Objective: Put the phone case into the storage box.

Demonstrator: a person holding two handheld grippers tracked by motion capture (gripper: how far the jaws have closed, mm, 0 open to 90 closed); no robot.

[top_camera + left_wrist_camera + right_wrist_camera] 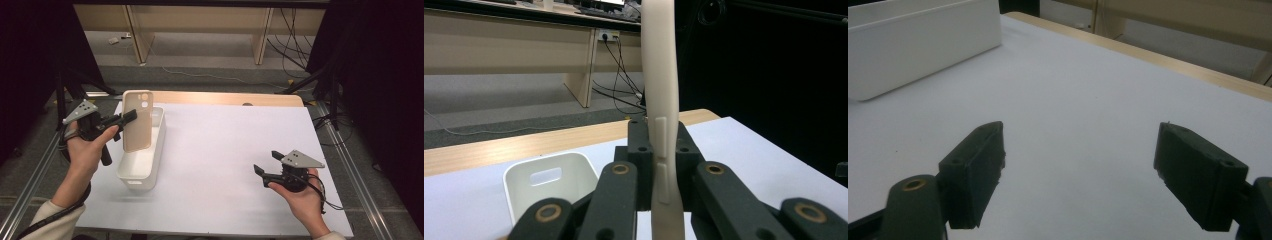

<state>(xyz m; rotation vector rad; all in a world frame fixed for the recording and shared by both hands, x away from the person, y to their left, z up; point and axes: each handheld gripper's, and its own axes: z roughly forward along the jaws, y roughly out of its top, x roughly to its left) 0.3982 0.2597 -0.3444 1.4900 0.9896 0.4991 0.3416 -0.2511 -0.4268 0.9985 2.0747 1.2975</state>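
Note:
A beige phone case (137, 121) stands upright above the long white bin (145, 167) at the table's left. My left gripper (129, 118) is shut on the case's left edge. In the left gripper view the case (660, 100) rises edge-on between the two black jaws, which press on it near its side buttons, with the bin (549, 176) below and behind. My right gripper (266, 163) rests low at the table's front right, held in a hand. In the right gripper view its jaws stand wide apart over bare white tabletop, right gripper (1080, 170) open and holding nothing.
The white table sheet (230, 150) has a wooden strip (225, 98) along its far edge. A corner of the white bin (923, 45) lies ahead and left of the right gripper. Black tripod legs (320, 75) and cables stand beyond the table's far corners.

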